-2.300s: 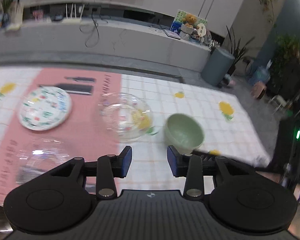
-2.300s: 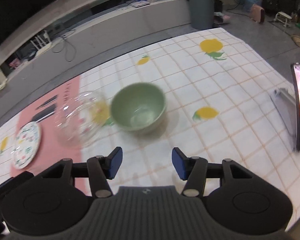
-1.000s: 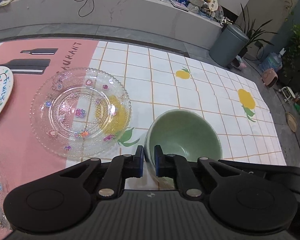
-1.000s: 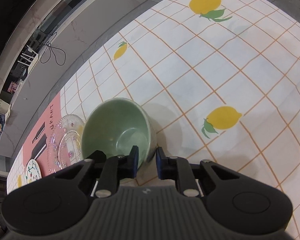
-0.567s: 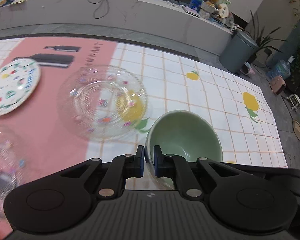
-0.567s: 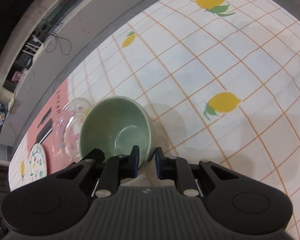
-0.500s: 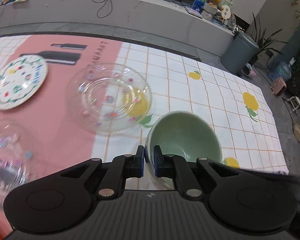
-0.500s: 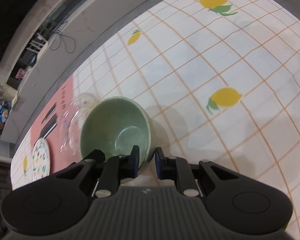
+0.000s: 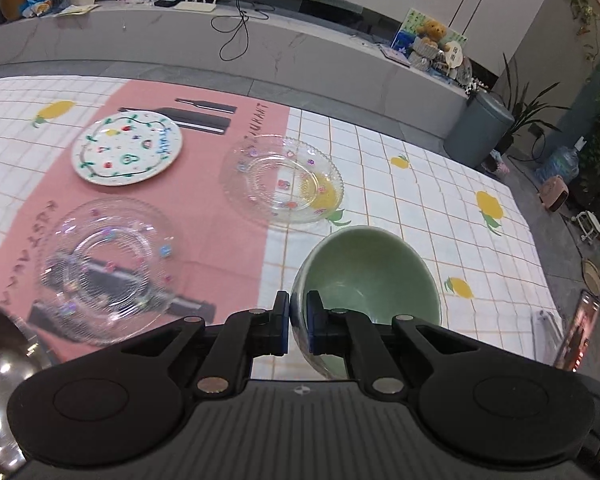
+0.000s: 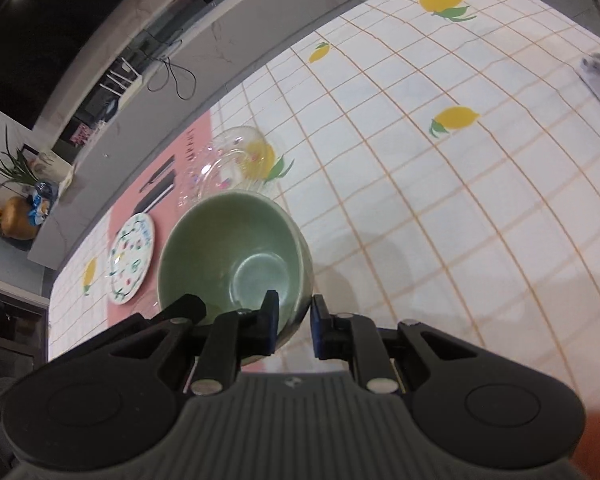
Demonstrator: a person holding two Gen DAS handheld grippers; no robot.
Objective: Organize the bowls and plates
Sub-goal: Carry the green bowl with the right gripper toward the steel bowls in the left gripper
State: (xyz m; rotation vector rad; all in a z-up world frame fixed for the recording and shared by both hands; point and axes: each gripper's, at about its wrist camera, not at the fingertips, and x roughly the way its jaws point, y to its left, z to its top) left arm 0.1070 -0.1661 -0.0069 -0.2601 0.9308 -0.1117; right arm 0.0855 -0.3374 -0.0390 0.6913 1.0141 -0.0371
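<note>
Carrying the green bowl (image 9: 366, 276), both the left claw (image 9: 298, 322) and right claw (image 10: 294, 326) pinched its rim; next, a spot on the bench (image 9: 420, 200).

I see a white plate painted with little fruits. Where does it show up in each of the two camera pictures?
Left wrist view: the painted plate lies upper left, on the pink mat, far left of the green bowl.
Right wrist view: the painted plate sits at the left edge, seen edge-on, just left of the green bowl.
Shared landmark: the clear glass plate over a printed lemon, also in the right wrist view.
</note>
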